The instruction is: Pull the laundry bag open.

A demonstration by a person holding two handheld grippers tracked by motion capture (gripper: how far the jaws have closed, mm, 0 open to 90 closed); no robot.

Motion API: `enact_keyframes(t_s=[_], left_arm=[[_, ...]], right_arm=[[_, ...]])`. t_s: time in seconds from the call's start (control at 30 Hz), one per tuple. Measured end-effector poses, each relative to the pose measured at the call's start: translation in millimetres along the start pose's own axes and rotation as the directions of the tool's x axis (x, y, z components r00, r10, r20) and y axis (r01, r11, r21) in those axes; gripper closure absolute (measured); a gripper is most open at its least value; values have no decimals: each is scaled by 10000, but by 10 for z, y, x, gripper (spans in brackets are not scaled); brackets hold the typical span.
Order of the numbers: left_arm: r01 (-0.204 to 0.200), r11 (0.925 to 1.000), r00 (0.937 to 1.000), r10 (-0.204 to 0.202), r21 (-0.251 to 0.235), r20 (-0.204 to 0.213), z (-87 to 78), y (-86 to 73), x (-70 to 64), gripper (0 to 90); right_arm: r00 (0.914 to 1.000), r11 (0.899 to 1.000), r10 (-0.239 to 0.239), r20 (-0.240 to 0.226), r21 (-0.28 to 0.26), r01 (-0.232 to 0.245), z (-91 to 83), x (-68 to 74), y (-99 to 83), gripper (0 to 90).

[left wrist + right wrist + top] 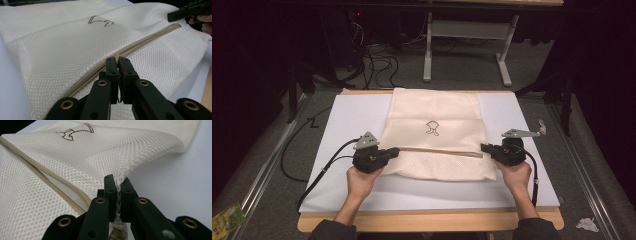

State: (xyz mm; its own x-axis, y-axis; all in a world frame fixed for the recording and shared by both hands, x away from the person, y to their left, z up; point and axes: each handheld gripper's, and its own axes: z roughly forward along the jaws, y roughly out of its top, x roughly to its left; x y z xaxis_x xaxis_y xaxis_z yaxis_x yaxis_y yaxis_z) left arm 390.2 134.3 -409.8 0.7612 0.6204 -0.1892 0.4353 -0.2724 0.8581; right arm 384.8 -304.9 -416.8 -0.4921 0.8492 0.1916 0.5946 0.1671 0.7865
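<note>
A cream mesh bag (434, 125) lies flat on a white sheet, with a small outlined logo (432, 128) and a tan zipper (437, 151) running across it. My left gripper (396, 150) sits at the zipper's left end. In the left gripper view its jaws (117, 60) are shut over the zipper line (150, 37), pinching what looks like the slider. My right gripper (483, 147) is at the zipper's right end. In the right gripper view it (117, 180) is shut on a pinch of the bag's mesh (100, 152) beside the zipper (37, 170).
The white sheet (347, 120) covers a wooden table (427, 220). Beyond it stand a white table frame (467, 30) and cables (377, 60) on the grey floor. A green packet (227, 217) lies at bottom left, crumpled paper (587, 224) at bottom right.
</note>
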Motion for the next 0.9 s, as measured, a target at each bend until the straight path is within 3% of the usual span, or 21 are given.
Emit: enact_keyframes(t_s=[0.5,0.9], left_arm=[[160,9998,9999,-160,-148,10,-39,-36,42,872],[416,9985,9989,-423,-351,-185,-160,-65,124,872]], right_arm=[[9999,9999,96,-125,-79,-97,2,-6,-2,877],[10000,9999,62,-19,-86,-62,-6,-19,-4,877]])
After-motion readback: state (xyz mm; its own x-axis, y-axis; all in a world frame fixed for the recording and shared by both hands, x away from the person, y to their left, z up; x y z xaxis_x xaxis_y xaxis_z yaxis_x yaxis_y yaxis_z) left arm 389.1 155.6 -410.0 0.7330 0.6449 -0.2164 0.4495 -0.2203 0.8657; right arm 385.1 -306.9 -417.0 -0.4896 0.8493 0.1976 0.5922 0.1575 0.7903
